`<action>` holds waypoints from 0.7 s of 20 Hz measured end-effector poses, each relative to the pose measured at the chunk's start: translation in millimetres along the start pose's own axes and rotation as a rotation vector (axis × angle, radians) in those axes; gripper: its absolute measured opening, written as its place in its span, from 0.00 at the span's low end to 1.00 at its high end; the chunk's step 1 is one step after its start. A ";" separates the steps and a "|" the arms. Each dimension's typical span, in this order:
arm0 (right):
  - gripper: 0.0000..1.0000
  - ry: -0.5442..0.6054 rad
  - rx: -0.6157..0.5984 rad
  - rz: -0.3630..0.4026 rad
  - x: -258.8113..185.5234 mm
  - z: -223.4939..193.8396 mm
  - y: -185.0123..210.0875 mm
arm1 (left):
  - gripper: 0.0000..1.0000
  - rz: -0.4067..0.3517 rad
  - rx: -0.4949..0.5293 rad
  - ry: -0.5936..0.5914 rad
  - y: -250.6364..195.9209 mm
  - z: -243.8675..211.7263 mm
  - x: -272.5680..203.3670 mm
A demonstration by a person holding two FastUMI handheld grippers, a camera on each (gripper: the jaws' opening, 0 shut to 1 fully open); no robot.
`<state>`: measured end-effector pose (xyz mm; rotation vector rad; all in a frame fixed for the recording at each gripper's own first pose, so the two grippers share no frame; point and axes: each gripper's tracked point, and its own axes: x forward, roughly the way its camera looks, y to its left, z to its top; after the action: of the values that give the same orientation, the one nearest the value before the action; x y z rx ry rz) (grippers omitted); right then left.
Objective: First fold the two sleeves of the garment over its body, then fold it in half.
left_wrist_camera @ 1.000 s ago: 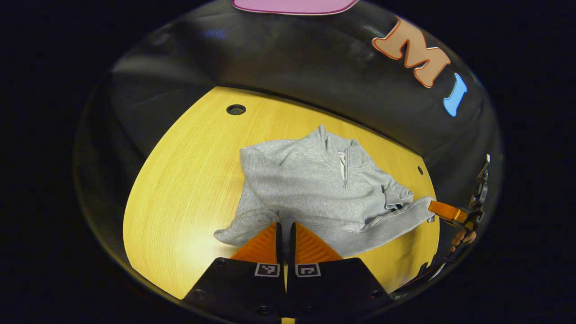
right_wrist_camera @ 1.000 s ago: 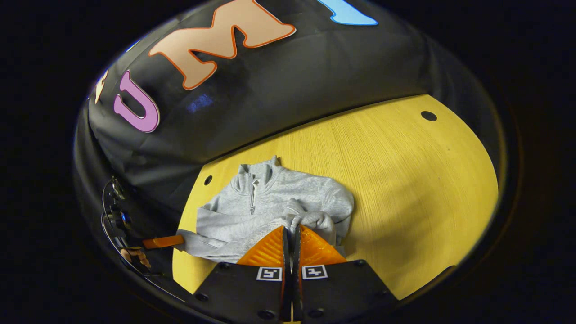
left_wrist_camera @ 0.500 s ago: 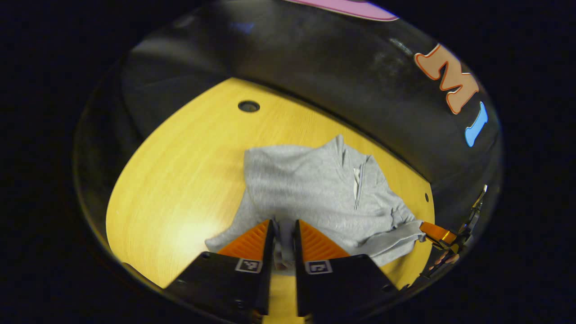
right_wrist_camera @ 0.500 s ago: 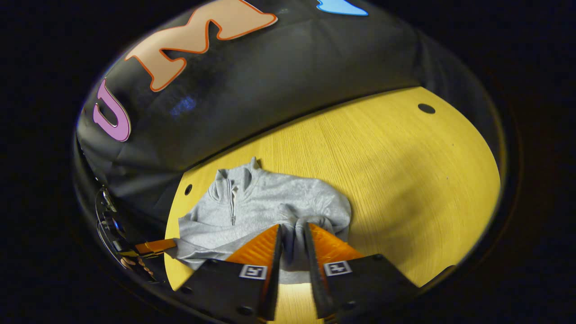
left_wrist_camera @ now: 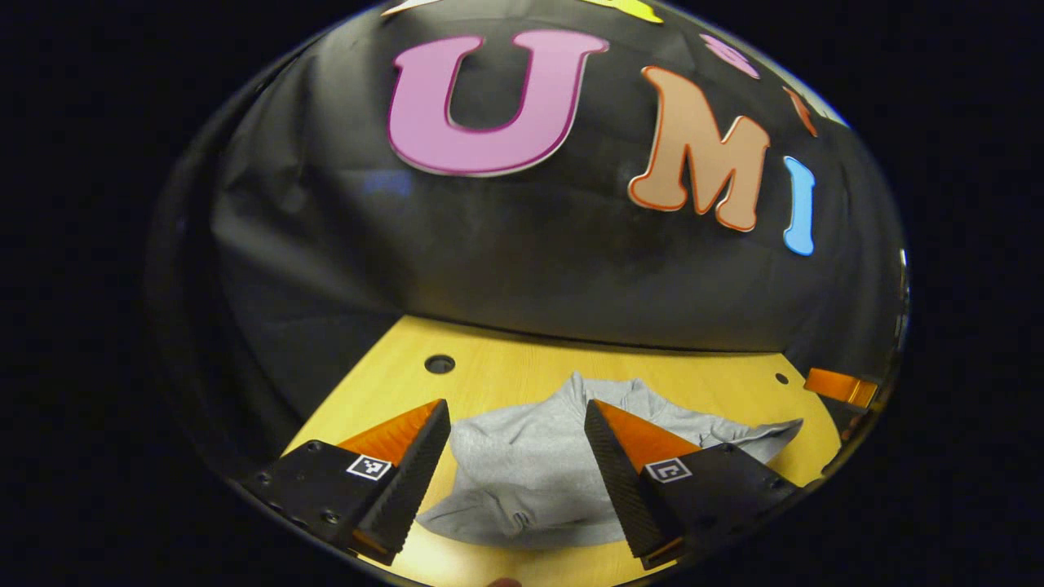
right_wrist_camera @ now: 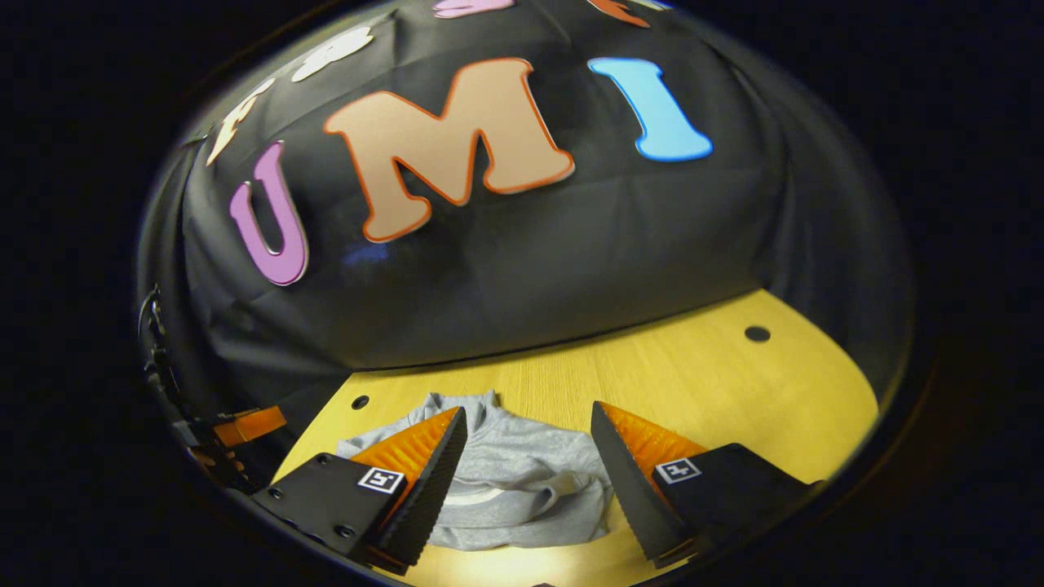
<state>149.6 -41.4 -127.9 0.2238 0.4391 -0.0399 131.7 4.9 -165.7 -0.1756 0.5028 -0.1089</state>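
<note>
Garment [left_wrist_camera: 530, 469]: a grey zip-neck sweatshirt, lying folded into a compact bundle on the yellow wooden tabletop [left_wrist_camera: 506, 379], toward its near edge and well short of the far edge where the black cloth wall [left_wrist_camera: 522, 261] hangs. Its collar points at the far edge, and in the right gripper view the garment [right_wrist_camera: 522, 481] shows a sleeve cuff doubled over the body. In the left gripper view one corner of the cloth trails out flat toward the right edge of the tabletop.

Left gripper [left_wrist_camera: 515, 469] is held above the garment with its fingers [left_wrist_camera: 408, 481] spread wide, gripping nothing; grey fabric shows in the gap between them, apart from both. Right gripper [right_wrist_camera: 528, 481] is likewise above the bundle, fingers [right_wrist_camera: 424, 481] wide apart and gripping nothing.

Small round holes pierce the tabletop near its far corners [left_wrist_camera: 440, 364] [right_wrist_camera: 757, 333]. Off the right edge in the left gripper view, a tip of the other gripper shows at the rim [left_wrist_camera: 840, 386]; whether it touches anything cannot be told
</note>
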 end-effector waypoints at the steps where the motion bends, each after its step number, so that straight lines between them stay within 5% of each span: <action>1: 0.96 -0.046 -0.040 -0.007 -12.6 10.0 3.8 | 0.96 0.015 0.041 -0.041 -2.3 8.1 -10.1; 8: 0.96 -0.278 -0.203 -0.008 -87.0 42.6 40.8 | 0.95 0.078 0.107 -0.222 -7.6 45.0 -89.5; 14: 0.96 -0.292 -0.197 0.019 -120.1 33.9 51.7 | 0.94 0.091 0.102 -0.296 -22.7 54.5 -123.5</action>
<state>59.5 0.2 -36.2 0.0265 0.1485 -0.0103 49.2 8.4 -56.4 -0.0672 0.2088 -0.0186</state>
